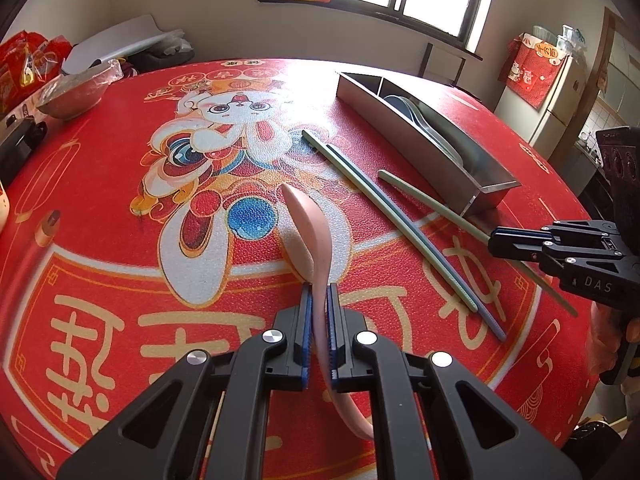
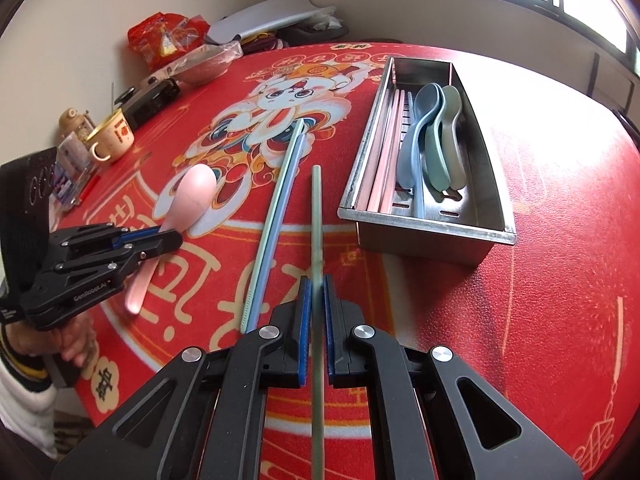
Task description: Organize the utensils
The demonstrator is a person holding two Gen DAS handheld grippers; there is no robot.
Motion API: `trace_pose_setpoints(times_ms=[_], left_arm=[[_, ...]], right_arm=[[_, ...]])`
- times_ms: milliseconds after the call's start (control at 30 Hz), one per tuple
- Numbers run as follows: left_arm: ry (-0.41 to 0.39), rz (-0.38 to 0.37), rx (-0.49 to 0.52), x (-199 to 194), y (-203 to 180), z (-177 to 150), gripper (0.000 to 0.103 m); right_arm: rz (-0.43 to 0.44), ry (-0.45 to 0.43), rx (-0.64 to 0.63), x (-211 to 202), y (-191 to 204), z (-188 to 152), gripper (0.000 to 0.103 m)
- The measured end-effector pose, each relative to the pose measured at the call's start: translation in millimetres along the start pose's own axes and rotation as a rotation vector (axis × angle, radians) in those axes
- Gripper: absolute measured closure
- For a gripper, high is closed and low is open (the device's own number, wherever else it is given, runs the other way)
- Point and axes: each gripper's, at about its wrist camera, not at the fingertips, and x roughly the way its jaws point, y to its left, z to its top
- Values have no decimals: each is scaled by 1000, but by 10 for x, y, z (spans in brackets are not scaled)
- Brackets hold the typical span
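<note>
Chopstick (image 2: pixel 317 216) lengthwise between fingers (image 2: pixel 306 320)

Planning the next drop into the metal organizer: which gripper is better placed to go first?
Right, probably. The right gripper holds the green chopstick pointing toward the organizer nearby; the left gripper, holding the pink spoon, sits farther away.

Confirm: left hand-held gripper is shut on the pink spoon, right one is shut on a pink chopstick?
Not quite. The right hand-held gripper is shut on a green chopstick, as the right wrist view shows; pink chopsticks lie in the metal tray. The left hand-held gripper does hold the pink spoon.
</note>
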Motion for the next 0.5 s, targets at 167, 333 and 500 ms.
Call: trace_pose_setpoints(times_ms=[167, 333, 500], left_arm=[[3, 8, -4, 5, 6, 0, 96], [5, 9, -4, 12, 10, 4, 96], [5, 8, -5, 15, 14, 3, 96]], right_arm=[[33, -48, 8, -159, 5, 40, 97], [44, -94, 9, -309, 11, 107, 97], [49, -131, 21, -421, -26, 174, 97]])
